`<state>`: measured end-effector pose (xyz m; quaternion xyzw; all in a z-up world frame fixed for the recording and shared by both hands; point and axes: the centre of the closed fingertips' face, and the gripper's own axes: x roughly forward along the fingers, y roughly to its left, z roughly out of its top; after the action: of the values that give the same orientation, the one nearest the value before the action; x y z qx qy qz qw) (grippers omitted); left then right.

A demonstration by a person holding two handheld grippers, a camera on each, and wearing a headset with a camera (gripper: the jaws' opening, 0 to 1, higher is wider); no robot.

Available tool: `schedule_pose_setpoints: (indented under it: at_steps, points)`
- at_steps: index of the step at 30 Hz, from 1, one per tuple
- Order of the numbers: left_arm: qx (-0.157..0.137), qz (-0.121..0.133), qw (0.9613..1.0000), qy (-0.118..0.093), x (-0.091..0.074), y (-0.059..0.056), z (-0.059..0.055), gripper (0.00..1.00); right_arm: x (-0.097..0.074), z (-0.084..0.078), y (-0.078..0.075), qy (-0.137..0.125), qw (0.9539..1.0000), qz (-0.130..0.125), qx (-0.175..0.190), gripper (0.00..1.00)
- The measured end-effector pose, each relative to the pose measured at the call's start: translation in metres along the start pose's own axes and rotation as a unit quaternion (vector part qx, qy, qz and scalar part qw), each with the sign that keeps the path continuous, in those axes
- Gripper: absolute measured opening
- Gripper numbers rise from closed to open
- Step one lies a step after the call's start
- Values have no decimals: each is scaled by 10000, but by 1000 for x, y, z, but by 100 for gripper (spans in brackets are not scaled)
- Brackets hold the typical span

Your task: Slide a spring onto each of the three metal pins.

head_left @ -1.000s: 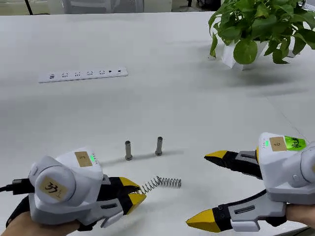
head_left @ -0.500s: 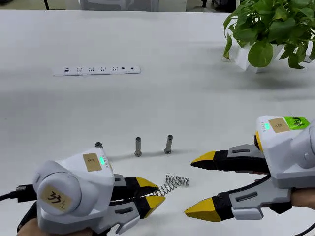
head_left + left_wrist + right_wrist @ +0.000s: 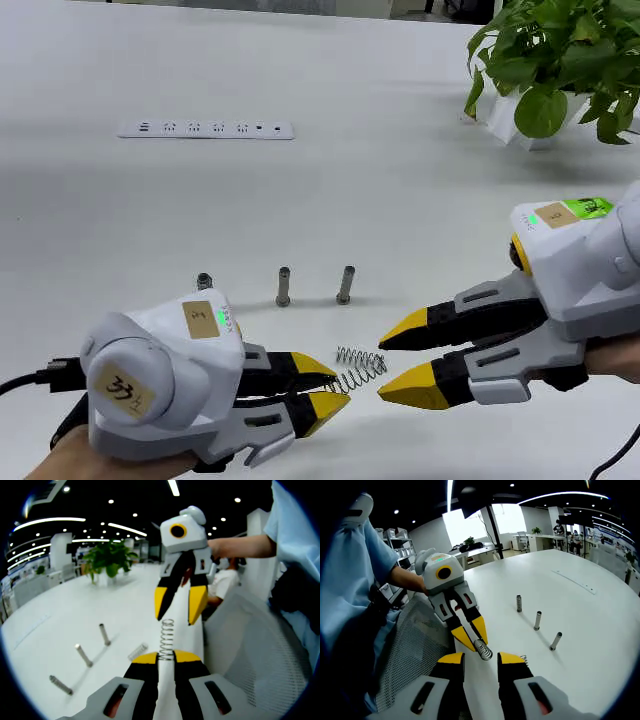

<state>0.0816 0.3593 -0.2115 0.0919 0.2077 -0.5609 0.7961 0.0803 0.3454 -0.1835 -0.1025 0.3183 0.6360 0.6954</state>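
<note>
The left gripper grasps a spring by one end; the right gripper, jaws released, faces it from three o'clock. The pins stand at eleven o'clock.

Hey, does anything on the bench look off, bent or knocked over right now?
Nothing is spilled or toppled. One oddity: the spring pinched by one end in the left gripper looks kinked in the head view, curving rather than running straight toward the open right gripper.
</note>
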Motion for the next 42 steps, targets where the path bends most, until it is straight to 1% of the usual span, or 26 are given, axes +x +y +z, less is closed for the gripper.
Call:
schedule_pose_setpoints:
  at_steps: [2, 5, 8, 11, 13, 16, 18, 22, 30, 36, 42]
  points:
    - [35, -21, 10000, 16, 0, -1, -1, 10, 0, 0, 0, -21, 10000, 25, 35, 26]
    - [45, -51, 10000, -29, -1, -2, 1, 10, 1, -2, 0, 56, 10000, 31, 11, 23]
    - [82, -91, 9999, -32, -2, -3, 2, 10, 2, -5, -1, 117, 9999, 89, -3, 20]
    - [105, -139, 9998, -32, -3, -4, 1, 10, 2, -2, 0, 82, 9999, 114, 32, 18]
    - [97, -172, 9998, -31, -4, -5, 0, 10, 2, 0, 1, 74, 9999, 140, 31, 16]
    - [109, -196, 9997, -40, -5, -6, 0, 10, 3, 1, 2, 93, 9998, 155, 32, 16]
    - [134, -210, 9997, -33, -5, -6, 0, 10, 3, 0, 0, 118, 9998, 158, 32, 16]
    - [141, -217, 9997, -50, -5, -6, 0, 10, 4, -1, 1, 143, 9997, 194, 37, 13]
    - [171, -227, 9996, -58, -6, -7, 2, 10, 4, -2, 2, 197, 9996, 218, 15, 12]
    - [208, -231, 9995, 10, -5, -5, 1, 10, 4, -1, 0, 281, 9994, 161, -118, 12]
    - [202, -234, 9995, 53, -4, -5, 1, 10, 3, 2, 1, 349, 9989, 105, -286, 12]
